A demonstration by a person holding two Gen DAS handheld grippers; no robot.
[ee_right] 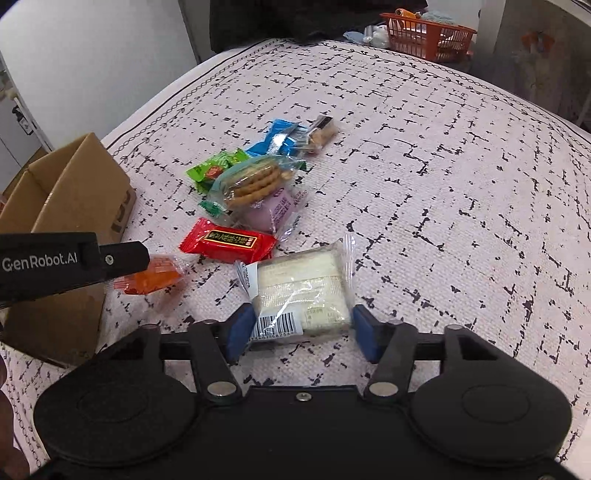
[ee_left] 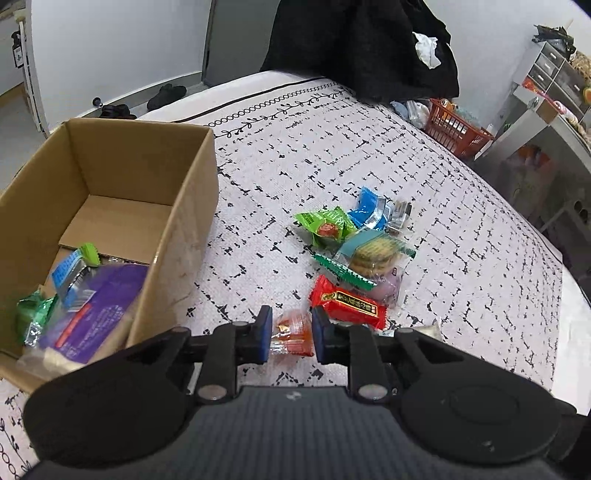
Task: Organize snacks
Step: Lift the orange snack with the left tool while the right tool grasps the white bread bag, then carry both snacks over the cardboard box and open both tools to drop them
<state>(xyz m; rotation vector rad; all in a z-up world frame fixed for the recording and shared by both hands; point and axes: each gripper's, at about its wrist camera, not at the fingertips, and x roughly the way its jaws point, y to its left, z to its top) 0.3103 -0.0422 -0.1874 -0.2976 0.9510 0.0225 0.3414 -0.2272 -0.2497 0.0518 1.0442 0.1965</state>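
I see a matt brown cardboard box [ee_left: 110, 177]. The bed cover [ee_right: 424, 155] is a rough woven cloth. The red snack packet [ee_right: 228, 240] and orange packet [ee_right: 155, 278] are glossy plastic film. The clear wrapper on the white cake [ee_right: 301, 291] is shiny and crinkled. The basket [ee_right: 428, 35] is orange plastic.

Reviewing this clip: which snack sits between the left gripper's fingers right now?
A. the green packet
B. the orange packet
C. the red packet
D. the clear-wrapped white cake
B: in the left wrist view the orange packet lies between the blue pads of the left gripper, with the red packet just beyond; the white cake sits between the right gripper fingers instead.
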